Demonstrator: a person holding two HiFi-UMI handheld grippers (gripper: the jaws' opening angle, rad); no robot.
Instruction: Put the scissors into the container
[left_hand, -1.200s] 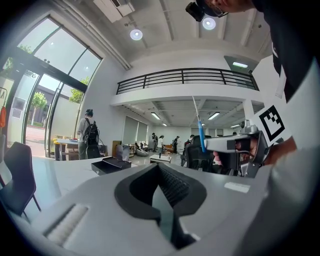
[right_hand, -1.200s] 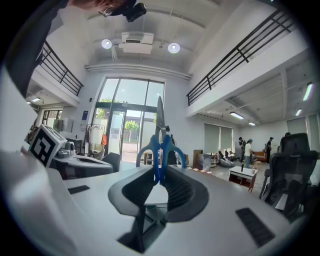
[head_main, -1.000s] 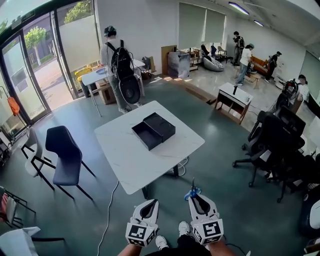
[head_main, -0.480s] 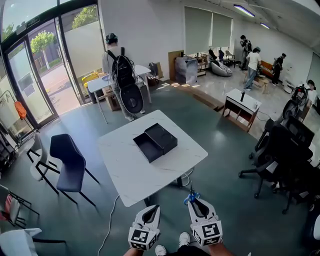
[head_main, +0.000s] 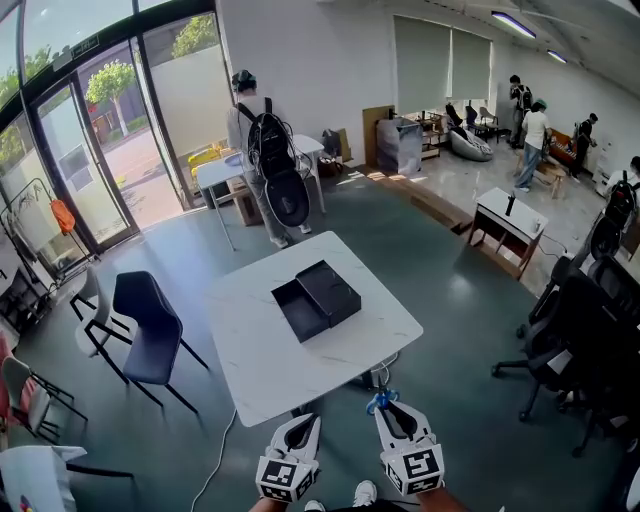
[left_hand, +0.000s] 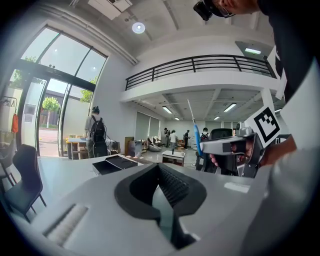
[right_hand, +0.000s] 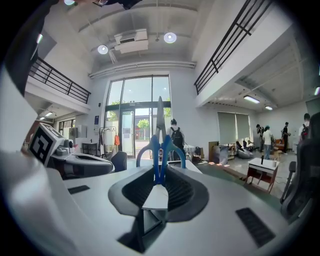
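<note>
The right tool (head_main: 388, 408) was clamped on the blue handles of the scissors (right_hand: 159, 142), with the blades pointing away along its jaws, roughly toward the worktop (head_main: 262, 352). The left tool (head_main: 303, 422) was pressed together with nothing in it. The container (head_main: 300, 308) (a black box, open half on the left, a second black half touching it on the right) lay mid-worktop. It was ahead and slightly left of the scissors, well apart, with the worktop's near edge between them. Bare worktop surrounded the box, so approach from above looked unobstructed.
</note>
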